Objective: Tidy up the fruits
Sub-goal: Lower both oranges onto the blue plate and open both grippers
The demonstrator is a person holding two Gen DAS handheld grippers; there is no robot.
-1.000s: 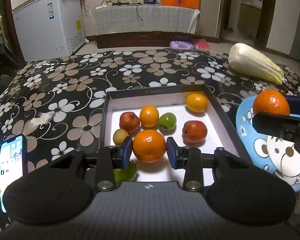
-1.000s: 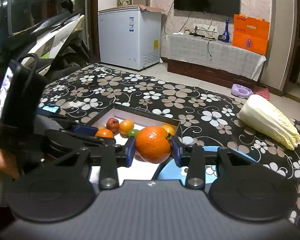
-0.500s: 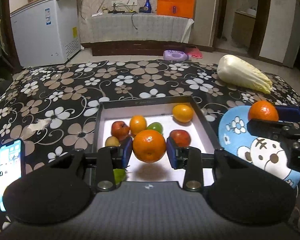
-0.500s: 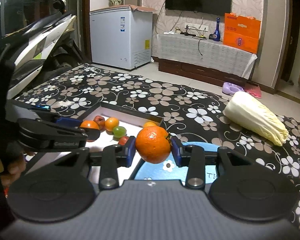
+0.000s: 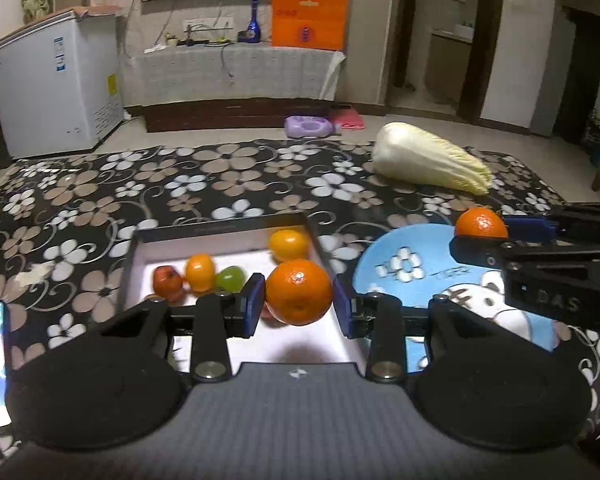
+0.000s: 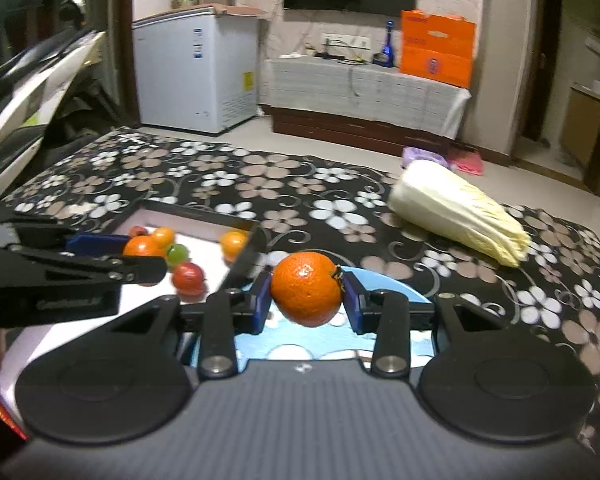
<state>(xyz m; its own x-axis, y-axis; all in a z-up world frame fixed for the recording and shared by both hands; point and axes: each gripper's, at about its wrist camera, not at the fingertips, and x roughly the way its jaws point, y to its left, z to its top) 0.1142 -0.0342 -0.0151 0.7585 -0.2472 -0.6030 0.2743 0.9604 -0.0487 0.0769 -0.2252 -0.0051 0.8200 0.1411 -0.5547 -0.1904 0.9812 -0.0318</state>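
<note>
Together, 2 hand-held grippers each clamp 1 orange: the left gripper [image 5: 299, 309] holds its orange [image 5: 299, 291] over the fruit tray [image 5: 220, 233], the right gripper [image 6: 306, 303] carries another orange [image 6: 306, 294] above the blue plate [image 6: 396, 286], likely sorting oranges there.

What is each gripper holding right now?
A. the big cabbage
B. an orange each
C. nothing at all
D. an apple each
B: the left gripper pinches one orange over the box, and the right gripper pinches another orange over the blue plate.
</note>
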